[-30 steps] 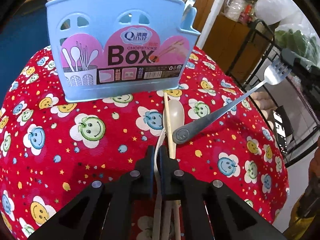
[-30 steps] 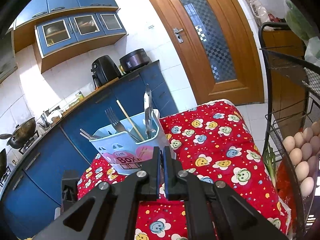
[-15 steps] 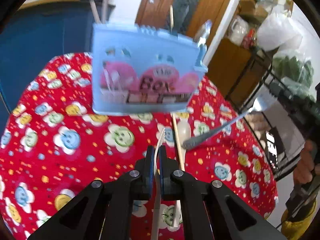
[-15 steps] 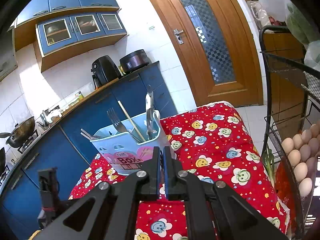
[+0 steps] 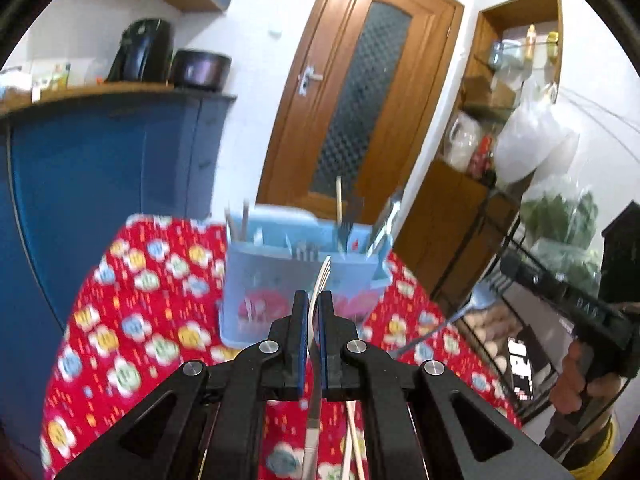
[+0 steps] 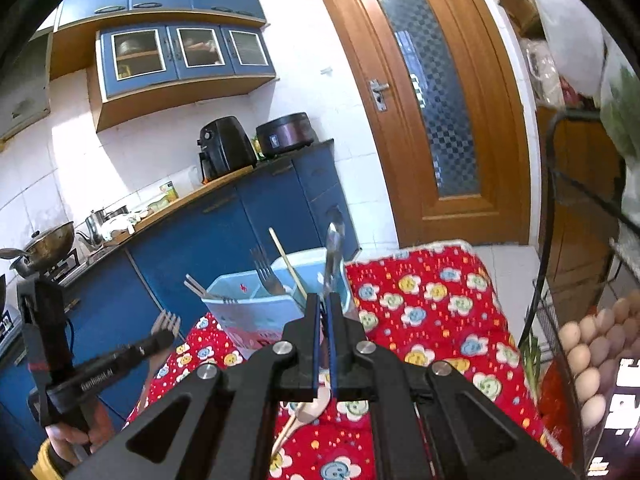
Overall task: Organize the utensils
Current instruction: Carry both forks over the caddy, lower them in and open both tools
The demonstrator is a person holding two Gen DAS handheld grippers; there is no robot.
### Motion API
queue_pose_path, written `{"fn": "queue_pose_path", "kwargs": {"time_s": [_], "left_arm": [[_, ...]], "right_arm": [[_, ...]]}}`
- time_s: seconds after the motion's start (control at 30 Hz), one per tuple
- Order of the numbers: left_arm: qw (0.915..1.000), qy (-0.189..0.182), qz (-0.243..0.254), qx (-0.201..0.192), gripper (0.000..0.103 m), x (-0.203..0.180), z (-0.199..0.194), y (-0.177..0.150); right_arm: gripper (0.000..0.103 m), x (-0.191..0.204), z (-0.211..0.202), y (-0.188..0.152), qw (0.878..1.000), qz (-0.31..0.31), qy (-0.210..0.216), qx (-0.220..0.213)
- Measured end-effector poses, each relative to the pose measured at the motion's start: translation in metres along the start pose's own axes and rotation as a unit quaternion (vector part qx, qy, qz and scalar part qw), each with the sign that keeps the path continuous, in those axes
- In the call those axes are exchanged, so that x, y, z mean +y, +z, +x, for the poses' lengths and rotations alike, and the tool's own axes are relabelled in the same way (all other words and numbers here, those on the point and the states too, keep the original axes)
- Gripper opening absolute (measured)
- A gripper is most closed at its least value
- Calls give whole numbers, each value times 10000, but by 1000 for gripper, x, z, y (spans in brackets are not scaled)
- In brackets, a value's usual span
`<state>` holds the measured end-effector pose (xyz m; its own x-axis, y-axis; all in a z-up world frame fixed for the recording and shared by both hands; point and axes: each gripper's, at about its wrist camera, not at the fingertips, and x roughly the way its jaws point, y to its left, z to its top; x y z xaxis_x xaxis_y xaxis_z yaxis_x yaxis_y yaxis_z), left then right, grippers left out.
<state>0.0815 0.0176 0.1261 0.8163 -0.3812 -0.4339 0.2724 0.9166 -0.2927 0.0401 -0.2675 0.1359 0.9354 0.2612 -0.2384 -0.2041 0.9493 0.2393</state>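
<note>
Forks are the matter here: one fork [image 5: 318, 292] is clamped between the closed left tongs [image 5: 313, 312], seen edge-on, its tines rising above the fingertips and its handle running down under the tongs toward the bottom of the left view. In the right view the same tongs [image 6: 162, 338] show from the side at lower left, a hand [image 6: 80, 436] gripping the handle below, the fork's tines [image 6: 168, 320] sticking up past the tips.

The right tongs [image 6: 325, 312] are also closed, on the handle of a second fork, which is mostly hidden in their own view. The left view shows that second fork [image 5: 478, 300] at right, its head up by the tongs [image 5: 516, 268] and its handle slanting down over the red cloth. The hand [image 5: 580, 380] holding these tongs is at the right edge.

Below the left tongs a chopstick [image 5: 354, 436] lies on the cloth. Under the right tongs a pale spoon [image 6: 314, 404] lies on the same cloth.

Ahead of both tongs stands the blue holder [image 5: 280, 280], blurred in the left view, sharper in the right [image 6: 256, 304]. It already carries a fork [image 6: 266, 272], chopsticks [image 6: 288, 260] and a steel utensil [image 6: 334, 252], all upright or leaning.

The counter [image 6: 440, 312] under it is covered in red cloth with smiling flowers. A wire rack of eggs [image 6: 592, 348] stands at right.
</note>
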Motion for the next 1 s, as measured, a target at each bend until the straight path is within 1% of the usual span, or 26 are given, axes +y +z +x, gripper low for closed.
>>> {"fn": "queue_pose_path", "kwargs": {"time_s": [0.13,0.27,0.4,0.57,0.73,0.83,1.0], "left_arm": [[9993,17,74,-360,4,-1,-5,26],[9973,-100,-35,-723,4,3,-8,55],[9938,-152,-130,-1091,4,6,-5,86],[9877,-206,-286,-1524,4,6,9,115],[9816,-101,-355,-1875,4,7,35,128],[9785,25,-387,-2027,4,11,54,127],[9715,131,-669,-2269,4,24,79,120]], "right_arm": [[4,11,-3,20,9997,-190,-46,-128],[4,22,-6,40,9986,-427,-161,-259],[4,27,-6,55,9971,-602,-289,-361],[4,29,0,69,9957,-732,-433,-379],[4,27,6,80,9945,-803,-504,-435],[4,22,15,84,9945,-804,-538,-409],[4,15,29,87,9946,-808,-515,-391]]}}
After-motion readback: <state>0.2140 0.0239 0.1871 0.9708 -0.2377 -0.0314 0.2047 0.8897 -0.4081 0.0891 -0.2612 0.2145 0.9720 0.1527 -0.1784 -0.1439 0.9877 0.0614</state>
